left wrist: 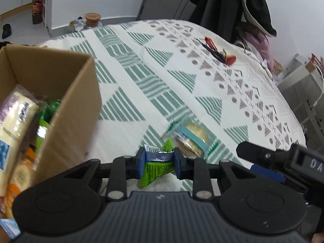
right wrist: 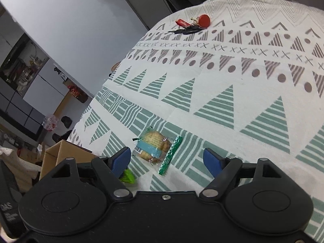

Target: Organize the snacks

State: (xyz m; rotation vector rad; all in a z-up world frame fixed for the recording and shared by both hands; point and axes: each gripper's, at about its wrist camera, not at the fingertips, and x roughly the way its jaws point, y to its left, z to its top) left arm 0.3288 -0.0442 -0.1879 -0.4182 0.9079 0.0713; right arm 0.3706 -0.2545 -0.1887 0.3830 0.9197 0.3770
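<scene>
My left gripper (left wrist: 159,163) is shut on a green snack packet (left wrist: 157,169), held above the patterned tablecloth (left wrist: 129,77) to the right of a cardboard box (left wrist: 66,101) that holds several snacks. A clear packet of biscuits (left wrist: 192,139) with a blue band lies on the cloth just beyond the left gripper. My right gripper (right wrist: 167,161) is open and empty, with the biscuit packet (right wrist: 154,144) lying just ahead between its fingers. A bit of the green packet (right wrist: 127,176) shows behind the right gripper's left finger. The box corner (right wrist: 60,154) is at the left.
A bunch of keys with red tags (left wrist: 220,52) lies far across the table, also in the right wrist view (right wrist: 192,25). Dark clothes (left wrist: 232,4) hang behind the table. A jar (left wrist: 92,19) stands at the far edge. Shelves (left wrist: 303,93) are at the right.
</scene>
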